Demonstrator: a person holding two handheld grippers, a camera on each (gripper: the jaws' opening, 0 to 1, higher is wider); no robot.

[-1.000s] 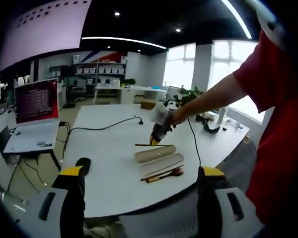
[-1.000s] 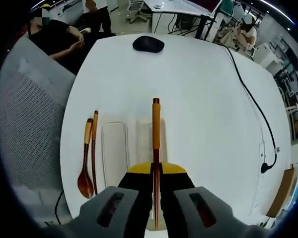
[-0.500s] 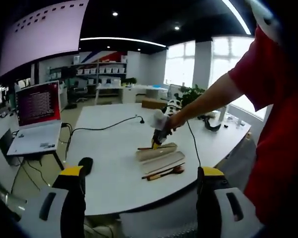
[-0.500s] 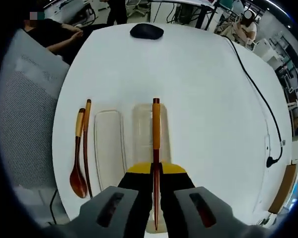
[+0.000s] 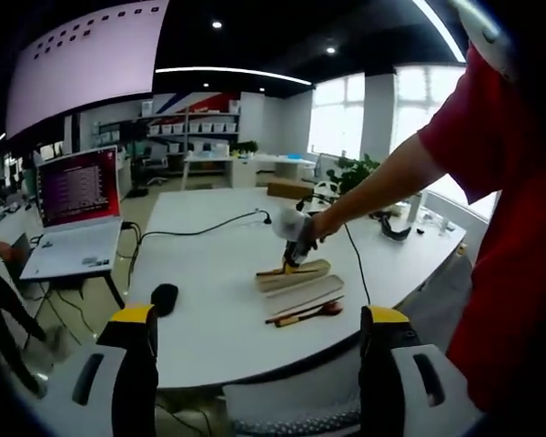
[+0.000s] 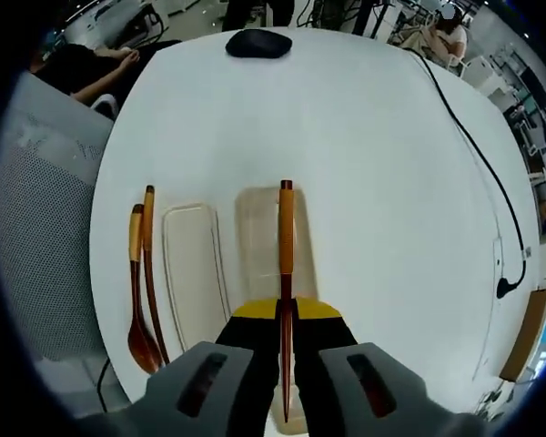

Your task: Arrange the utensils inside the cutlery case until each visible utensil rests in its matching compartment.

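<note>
Chopstick [image 6: 286, 238] — slim, dark tip, orange-tan handle — over case [image 6: 266, 238].

Open-plan office. Round white table [image 5: 209, 300] at centre, black cable [image 5: 196, 232] trailing across it, black mouse [image 5: 164, 296] near the 8 o'clock edge. Laptop [image 5: 71, 196] with red screen on a side stand at 9 o'clock. Dark ceiling with recessed spots and a curved light strip [image 5: 232, 73] at 12 o'clock. Tall bright windows [image 5: 346, 118] at 2 o'clock, potted plant [image 5: 355, 173] beneath. Shelving [image 5: 177, 137] along the far wall. Grey mesh chair [image 6: 45, 255] at 9 o'clock in the right gripper view.
</note>
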